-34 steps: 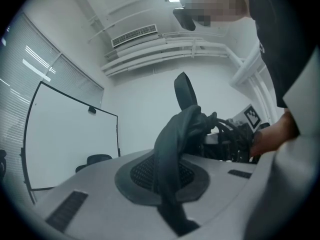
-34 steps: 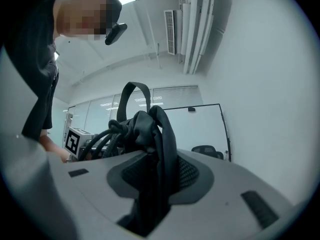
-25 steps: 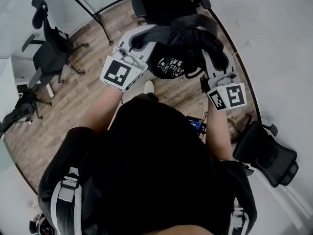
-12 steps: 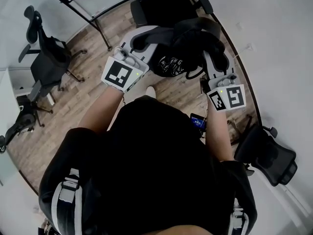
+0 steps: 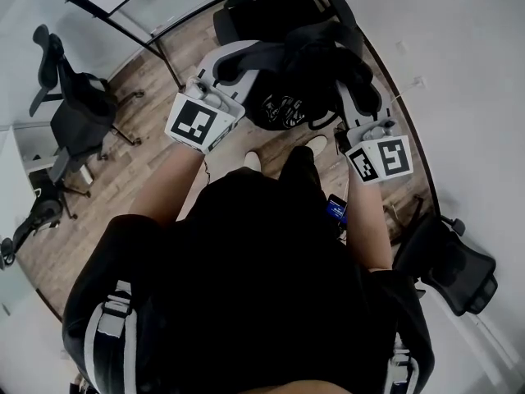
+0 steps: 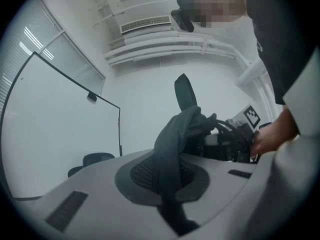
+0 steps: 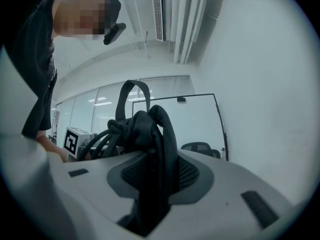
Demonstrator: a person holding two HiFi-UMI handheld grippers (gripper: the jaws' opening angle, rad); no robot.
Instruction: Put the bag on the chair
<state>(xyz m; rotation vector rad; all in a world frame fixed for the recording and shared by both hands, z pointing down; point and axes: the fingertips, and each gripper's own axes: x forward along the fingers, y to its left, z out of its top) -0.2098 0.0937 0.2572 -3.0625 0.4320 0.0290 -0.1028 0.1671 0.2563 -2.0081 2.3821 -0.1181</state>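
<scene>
aloft, bag (image 5: 308, 76) near the chair (image 5: 267, 11), its straps clenched in left tool (image 6: 167, 176) and right tool (image 7: 155, 179), contents unseen

You have no words, numbers or brand names to read here. The white print on the bag (image 5: 286, 110) is too blurred to make out. Your left tool (image 5: 234, 62) and right tool (image 5: 354, 84) carry only black-and-white square marker patterns.
</scene>
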